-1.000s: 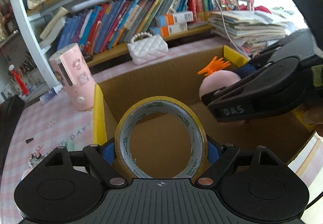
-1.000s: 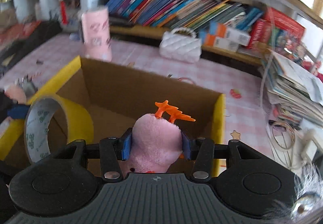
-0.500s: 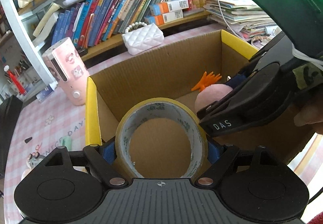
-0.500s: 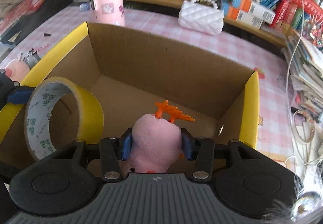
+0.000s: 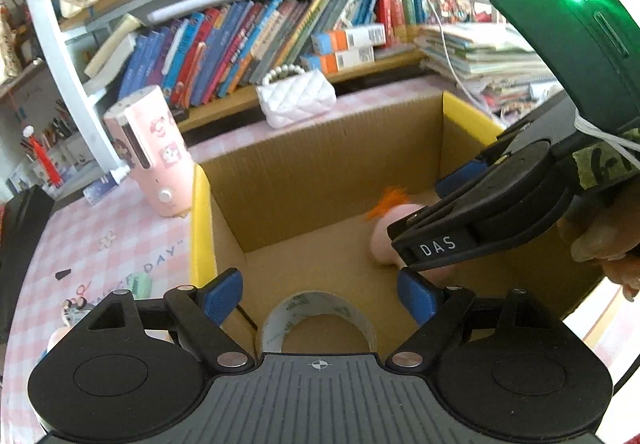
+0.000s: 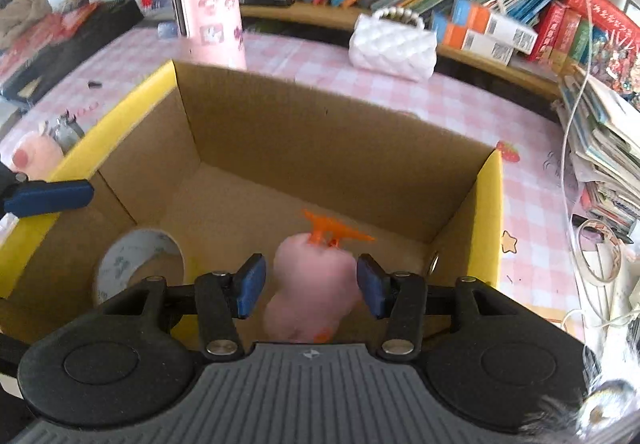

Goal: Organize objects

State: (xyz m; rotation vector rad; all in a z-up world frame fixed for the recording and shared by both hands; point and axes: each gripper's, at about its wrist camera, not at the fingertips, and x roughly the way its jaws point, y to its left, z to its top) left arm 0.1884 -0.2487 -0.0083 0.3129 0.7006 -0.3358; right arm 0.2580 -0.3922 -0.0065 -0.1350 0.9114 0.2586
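Observation:
A cardboard box [image 5: 320, 147] with yellow-taped edges [image 6: 486, 211] stands open on the pink checked table. A roll of yellow tape [image 5: 320, 318] lies inside it below my left gripper [image 5: 320, 296], which is open and empty. The roll also shows in the right wrist view [image 6: 136, 260]. A pink plush toy [image 6: 312, 280] with an orange crest lies in the box between the open jaws of my right gripper [image 6: 312, 284]. The jaws stand clear of it. The toy shows partly behind the right gripper's body in the left wrist view [image 5: 388, 232].
A pink cylindrical device [image 5: 148, 151] stands left of the box. A white quilted purse [image 5: 296, 97] sits behind it. Bookshelves [image 5: 280, 35] and a stack of papers [image 6: 604, 147] line the back and right. A small pink toy [image 6: 34, 155] lies left of the box.
Both grippers have opened. The tape roll has dropped from the left gripper into the box. The plush toy has left the right gripper's hold and rests in the box.

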